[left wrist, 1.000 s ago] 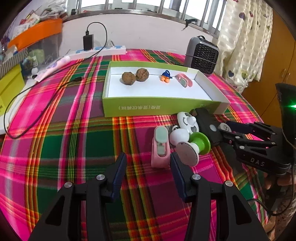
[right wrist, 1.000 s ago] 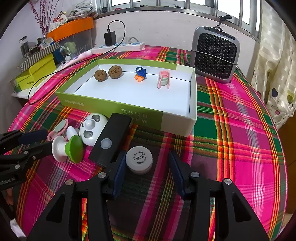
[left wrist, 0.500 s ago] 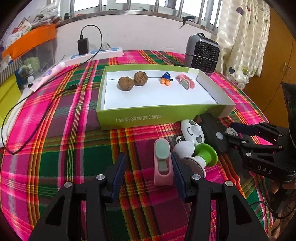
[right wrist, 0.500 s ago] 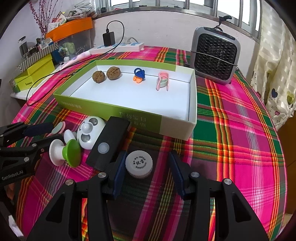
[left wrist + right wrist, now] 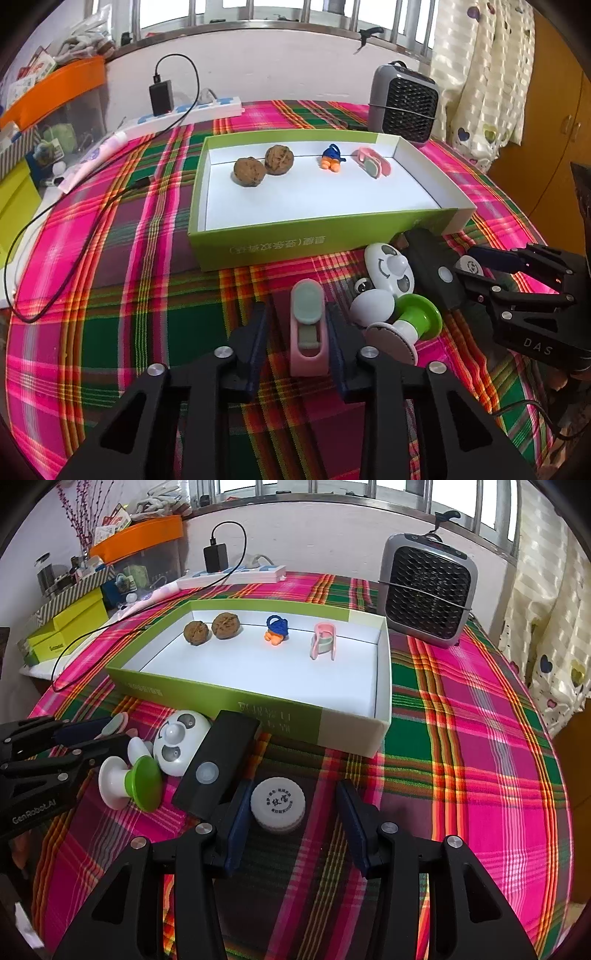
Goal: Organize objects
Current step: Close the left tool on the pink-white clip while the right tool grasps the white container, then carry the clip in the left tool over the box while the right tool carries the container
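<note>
Now the left claw (image 5: 298,334) has just been closing around a pink clip (image 5: 307,330) that lies flat on the plaid-covered worktop (image 5: 110,288). The clip sits between the blue pads; the right pad looks to be against its side, while the left pad seems to stand just off it, so I cannot tell whether the grip is complete.

Just right of the clip lie a white-and-green spool-shaped toy (image 5: 400,325), a white panda-faced gadget (image 5: 389,267) and a black rectangular device (image 5: 436,271), all close together near the front wall of the green-and-white box (image 5: 325,240).

The right claw (image 5: 291,821) stands half open over a white bottle cap (image 5: 277,805) on the cloth; the cap is between the fingers, close to the left one and clear of the right one.

Inside the box, along the far wall, sit two walnuts (image 5: 264,166), a small blue-and-orange figure (image 5: 331,157) and a second pink clip (image 5: 371,166).

Behind the box stand a grey desk fan (image 5: 428,590) and a white power strip (image 5: 236,576) with a black charger plugged in.
</note>
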